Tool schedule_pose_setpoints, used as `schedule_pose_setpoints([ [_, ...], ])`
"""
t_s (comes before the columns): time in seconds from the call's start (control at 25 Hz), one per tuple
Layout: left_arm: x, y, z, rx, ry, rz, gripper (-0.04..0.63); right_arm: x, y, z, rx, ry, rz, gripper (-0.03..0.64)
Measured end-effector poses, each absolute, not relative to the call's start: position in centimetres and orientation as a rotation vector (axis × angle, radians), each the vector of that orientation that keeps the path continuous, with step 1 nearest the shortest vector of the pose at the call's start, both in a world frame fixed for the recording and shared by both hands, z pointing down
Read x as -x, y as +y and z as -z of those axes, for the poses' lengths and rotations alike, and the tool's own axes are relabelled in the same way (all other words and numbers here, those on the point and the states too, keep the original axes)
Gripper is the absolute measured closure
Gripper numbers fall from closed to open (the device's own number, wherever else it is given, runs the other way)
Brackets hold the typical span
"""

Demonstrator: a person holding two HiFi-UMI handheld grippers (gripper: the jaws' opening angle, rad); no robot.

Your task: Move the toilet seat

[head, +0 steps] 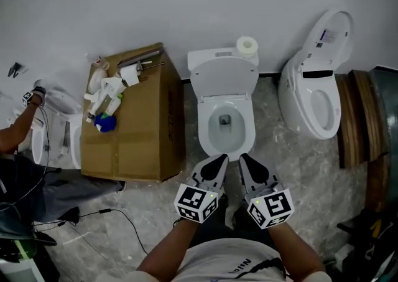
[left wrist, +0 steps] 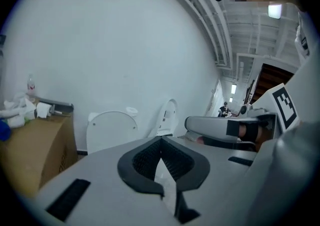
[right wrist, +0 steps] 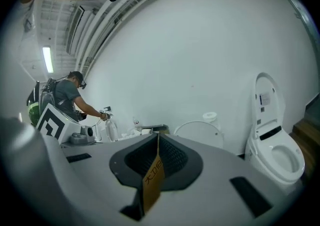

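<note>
White toilet seat [head: 203, 124] lies down on the bowl, its lid [head: 224, 78] upright behind. We hold the left gripper [head: 220, 159] and right gripper [head: 244, 159] just before its front rim, fingers pressed together, pinching nothing.

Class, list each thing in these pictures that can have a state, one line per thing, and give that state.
Middle toilet lid: raised against the tank.
Right toilet lid: raised.
Right toilet seat: down.
Toilet paper roll: standing on end on the tank.
Cardboard box: closed.
Left gripper: shut, empty.
Right gripper: shut, empty.
</note>
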State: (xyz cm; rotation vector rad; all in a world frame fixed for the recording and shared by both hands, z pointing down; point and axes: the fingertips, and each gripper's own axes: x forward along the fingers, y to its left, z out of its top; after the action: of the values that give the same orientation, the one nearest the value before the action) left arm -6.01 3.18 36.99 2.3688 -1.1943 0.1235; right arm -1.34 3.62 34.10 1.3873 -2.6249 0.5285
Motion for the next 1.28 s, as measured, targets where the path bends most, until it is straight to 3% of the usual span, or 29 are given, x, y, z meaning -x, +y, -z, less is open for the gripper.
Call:
schedule_pose_setpoints([
  [0.6,6.6,-2.4,-60.0,-2.062,-1.273,-0.318,0.586,-2.0,-3.2,-57.2,-1.309,-2.373,-0.825,0.600],
  [0.92,10.5,-1.1,-76.0,-1.633,-1.311,-0.183,0.584,-4.5,-1.7,-74.2,-1.293,-2.144,-1.049,0.592],
  [1.0,11.2,-0.3,-79.1,-1.557,-1.326,-0.166,0.580,-4.7,-1.0,-77.8,-1.278,-2.094,-1.091,0.554],
  [1.28,12.3,1.6,-87.6,-1.412,-1.335,-0.146,0.540,-6.5,0.8,-86.7,-1.355,-1.948,-1.230,0.543],
])
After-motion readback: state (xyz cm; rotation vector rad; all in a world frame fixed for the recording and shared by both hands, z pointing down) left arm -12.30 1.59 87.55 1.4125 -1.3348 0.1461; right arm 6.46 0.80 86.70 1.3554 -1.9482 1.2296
